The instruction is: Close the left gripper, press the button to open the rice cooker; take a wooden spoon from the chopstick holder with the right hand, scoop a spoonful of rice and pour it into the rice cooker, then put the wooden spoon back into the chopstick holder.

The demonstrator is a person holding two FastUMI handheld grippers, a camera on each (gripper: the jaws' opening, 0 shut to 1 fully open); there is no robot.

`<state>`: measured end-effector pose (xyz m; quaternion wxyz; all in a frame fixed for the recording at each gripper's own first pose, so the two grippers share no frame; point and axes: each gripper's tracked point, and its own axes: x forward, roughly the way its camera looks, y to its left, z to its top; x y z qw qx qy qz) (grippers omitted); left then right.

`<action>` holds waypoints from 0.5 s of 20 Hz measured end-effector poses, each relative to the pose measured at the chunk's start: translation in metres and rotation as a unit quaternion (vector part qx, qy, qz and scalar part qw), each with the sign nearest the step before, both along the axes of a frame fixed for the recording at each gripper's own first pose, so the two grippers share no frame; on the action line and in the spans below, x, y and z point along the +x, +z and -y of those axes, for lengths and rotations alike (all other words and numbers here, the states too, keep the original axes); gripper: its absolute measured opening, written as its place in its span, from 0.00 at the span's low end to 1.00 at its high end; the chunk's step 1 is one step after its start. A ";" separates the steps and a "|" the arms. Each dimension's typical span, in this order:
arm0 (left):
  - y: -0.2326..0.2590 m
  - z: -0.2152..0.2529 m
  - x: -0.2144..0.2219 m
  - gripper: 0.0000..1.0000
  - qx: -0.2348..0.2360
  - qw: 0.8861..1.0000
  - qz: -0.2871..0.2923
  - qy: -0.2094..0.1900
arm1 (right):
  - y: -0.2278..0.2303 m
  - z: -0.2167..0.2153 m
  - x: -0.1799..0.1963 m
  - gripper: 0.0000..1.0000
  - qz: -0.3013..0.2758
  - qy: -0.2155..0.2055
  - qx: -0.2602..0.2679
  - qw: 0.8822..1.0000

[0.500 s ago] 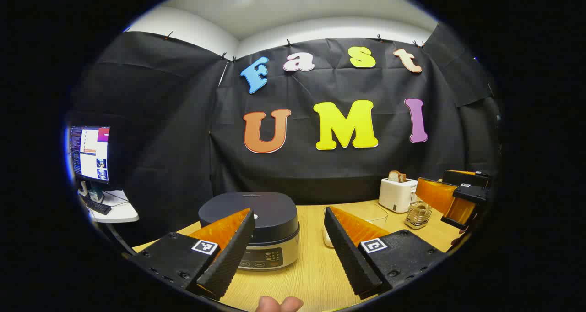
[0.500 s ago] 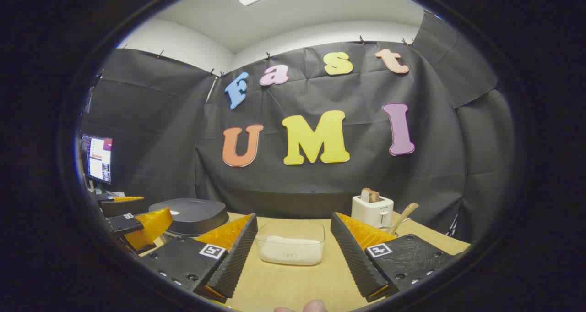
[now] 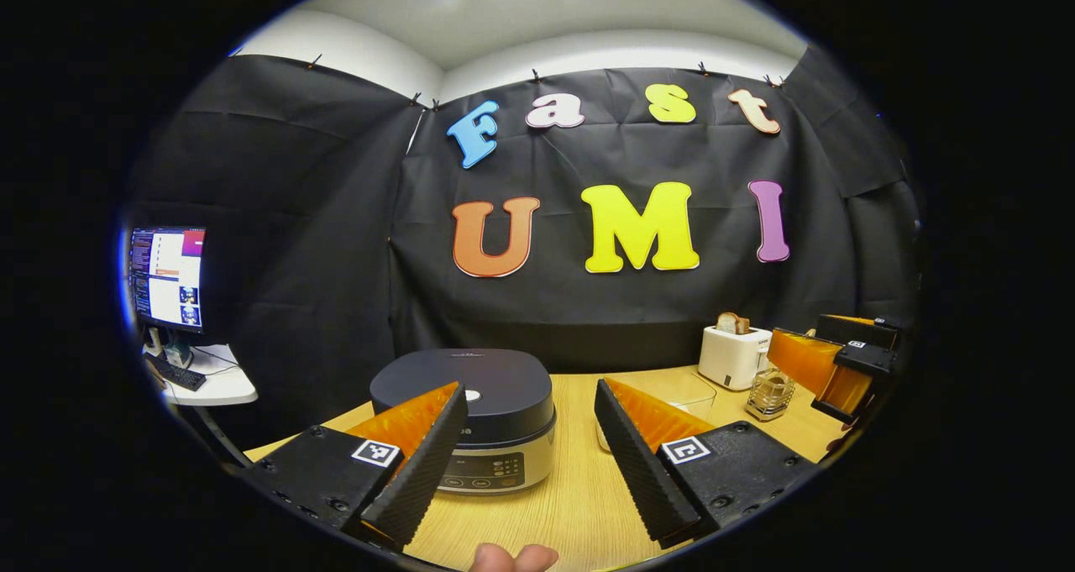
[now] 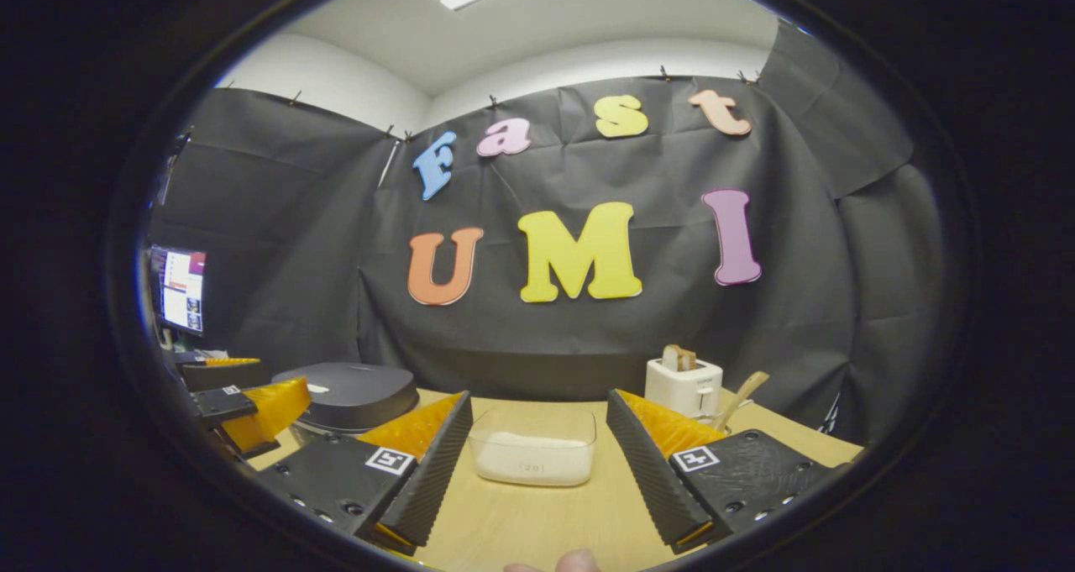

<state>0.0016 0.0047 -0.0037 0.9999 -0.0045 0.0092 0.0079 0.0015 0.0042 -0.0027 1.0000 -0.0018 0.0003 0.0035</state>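
A dark-lidded rice cooker (image 3: 467,412) with a silver control panel sits shut on the wooden table (image 3: 571,496), just beyond my left gripper (image 3: 531,463), which is open and empty. The same rice cooker (image 4: 353,394) lies at the left of the right gripper view. My right gripper (image 4: 531,463) is open too, with a clear tub of rice (image 4: 532,449) straight ahead between its fingers. A wooden spoon (image 4: 742,394) leans out of the holder beside the toaster. The glass chopstick holder (image 3: 768,394) stands at the right of the left gripper view, next to the other gripper (image 3: 819,369).
A white toaster (image 3: 731,354) with bread in it stands at the back right of the table. A lit monitor (image 3: 165,276) and a keyboard sit on a small white desk to the left. A fingertip (image 3: 512,558) shows at the bottom edge.
The left gripper has drifted slightly left and down, so the rice cooker sits a little more to the right in its view. The right gripper has hardly moved.
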 end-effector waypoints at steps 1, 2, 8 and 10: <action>-0.001 0.000 0.000 0.97 0.000 1.000 -0.001 -0.001 | 0.001 -0.001 0.000 0.92 0.000 0.001 0.000 1.000; -0.001 0.000 0.001 0.97 0.000 1.000 -0.002 -0.001 | 0.000 0.000 0.000 0.92 -0.001 0.001 0.001 1.000; -0.002 0.004 0.001 0.97 -0.010 1.000 -0.005 -0.006 | 0.001 0.003 0.002 0.92 0.007 0.002 0.001 1.000; -0.001 0.002 0.001 0.97 -0.011 1.000 -0.003 0.001 | 0.001 0.007 0.002 0.95 0.012 0.001 -0.002 1.000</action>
